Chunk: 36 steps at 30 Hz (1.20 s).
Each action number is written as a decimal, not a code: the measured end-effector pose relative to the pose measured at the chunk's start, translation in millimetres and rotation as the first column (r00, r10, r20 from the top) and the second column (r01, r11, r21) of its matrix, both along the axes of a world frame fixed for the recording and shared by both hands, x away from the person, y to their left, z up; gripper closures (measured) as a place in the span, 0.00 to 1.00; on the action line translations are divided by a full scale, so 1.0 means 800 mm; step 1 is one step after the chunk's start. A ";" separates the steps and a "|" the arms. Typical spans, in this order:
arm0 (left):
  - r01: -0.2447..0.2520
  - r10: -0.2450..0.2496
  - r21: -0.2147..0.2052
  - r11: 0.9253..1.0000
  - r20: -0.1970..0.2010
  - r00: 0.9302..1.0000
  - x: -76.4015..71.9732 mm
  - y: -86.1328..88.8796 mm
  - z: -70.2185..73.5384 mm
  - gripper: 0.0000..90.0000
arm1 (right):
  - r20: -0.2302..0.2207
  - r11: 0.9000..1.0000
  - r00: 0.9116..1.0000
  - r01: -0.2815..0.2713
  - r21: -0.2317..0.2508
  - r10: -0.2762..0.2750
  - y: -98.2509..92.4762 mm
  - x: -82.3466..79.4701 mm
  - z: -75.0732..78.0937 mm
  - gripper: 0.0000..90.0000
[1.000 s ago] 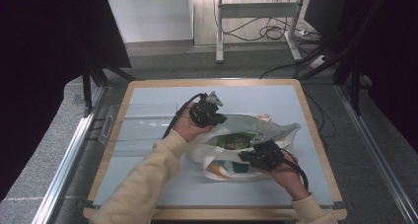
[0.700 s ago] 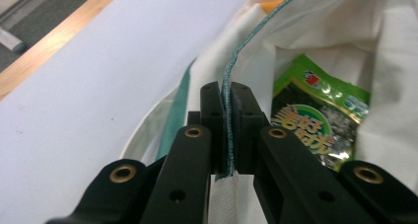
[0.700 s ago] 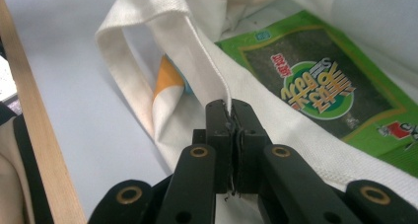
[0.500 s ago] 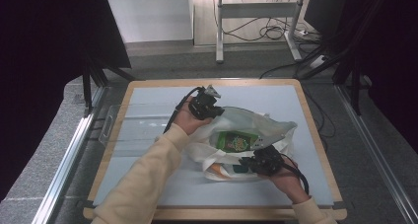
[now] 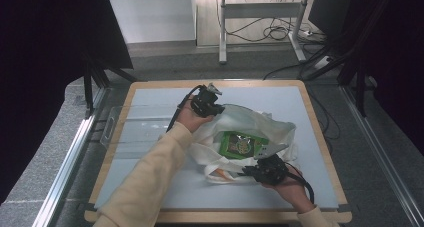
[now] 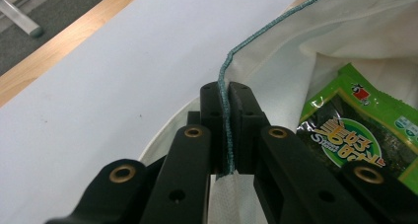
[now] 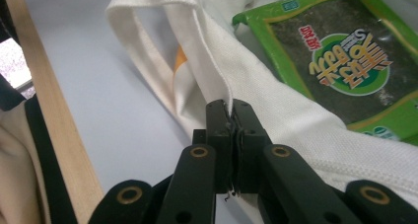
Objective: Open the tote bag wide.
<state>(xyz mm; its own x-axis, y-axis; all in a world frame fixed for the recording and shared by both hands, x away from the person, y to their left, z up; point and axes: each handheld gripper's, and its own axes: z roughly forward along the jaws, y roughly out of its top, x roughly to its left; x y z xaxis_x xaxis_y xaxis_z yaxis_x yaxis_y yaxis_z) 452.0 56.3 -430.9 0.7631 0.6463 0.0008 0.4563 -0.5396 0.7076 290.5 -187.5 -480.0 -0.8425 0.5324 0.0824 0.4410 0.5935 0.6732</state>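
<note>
A white cloth tote bag [image 5: 255, 124] lies open on the pale blue table top, with a green seaweed snack packet [image 5: 242, 144] inside its mouth. My left gripper [image 5: 212, 106] is shut on the bag's far rim, and the green-stitched hem [image 6: 224, 93] runs between its jaws. My right gripper [image 5: 260, 169] is shut on the near rim, pinching the white cloth edge [image 7: 217, 86]. The packet [image 6: 360, 130] lies to the right of the left jaws and also shows as the packet [image 7: 340, 61] beyond the right jaws. The two grippers hold the bag's mouth apart.
A clear plastic tray [image 5: 135, 132] lies at the table's left. The wooden table edge [image 5: 210, 83] frames the blue mat [image 5: 280, 94]. The bag's handle [image 7: 148, 12] lies loose on the mat. An orange patch [image 5: 222, 174] shows through the bag near the front.
My left gripper has moved away toward the table's far side with the rim in it, widening the bag's mouth. The right gripper has stayed near the front edge.
</note>
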 end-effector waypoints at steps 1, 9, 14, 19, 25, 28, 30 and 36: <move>-0.003 0.003 -0.004 1.000 -0.001 1.000 0.001 0.000 -0.001 0.96 | -0.002 1.000 1.000 0.001 -0.001 -0.001 0.000 -0.002 0.000 0.96; -0.022 0.022 -0.001 1.000 -0.007 1.000 0.009 0.004 -0.007 0.96 | 0.003 1.000 1.000 -0.005 -0.016 0.005 0.002 -0.017 -0.005 0.97; -0.046 0.045 -0.008 0.999 -0.020 0.999 0.017 0.004 -0.015 0.96 | -0.003 1.000 1.000 -0.012 -0.028 0.012 0.003 -0.019 -0.011 0.97; -0.060 0.060 -0.005 0.998 -0.037 0.998 0.028 0.004 -0.025 0.96 | -0.009 0.999 1.000 -0.024 -0.039 0.024 0.003 -0.020 -0.015 0.97; -0.063 0.063 -0.007 0.998 -0.044 0.997 0.036 0.005 -0.020 0.96 | -0.020 0.998 0.999 -0.039 -0.045 0.038 0.003 -0.019 -0.018 0.97; -0.064 0.064 -0.003 0.998 -0.034 0.997 0.035 0.002 -0.020 0.96 | -0.025 0.998 0.999 -0.041 -0.042 0.039 0.002 -0.019 -0.020 0.97; -0.060 0.060 0.001 0.998 -0.041 0.997 0.036 0.003 -0.021 0.96 | -0.024 0.998 0.999 -0.041 -0.041 0.040 0.002 -0.019 -0.020 0.97; -0.036 0.036 -0.014 0.999 -0.028 0.999 0.022 0.004 -0.015 0.95 | -0.016 0.999 0.999 -0.038 -0.031 0.038 0.000 -0.016 -0.016 0.97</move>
<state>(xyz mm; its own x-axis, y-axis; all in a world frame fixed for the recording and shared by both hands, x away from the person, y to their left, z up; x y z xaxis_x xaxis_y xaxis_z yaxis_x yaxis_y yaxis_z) 469.8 59.4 -443.2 0.7391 0.6729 -0.0296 0.4946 -0.5123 0.7021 277.6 -187.5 -492.9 -0.8610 0.5025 0.0790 0.4276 0.6309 0.6474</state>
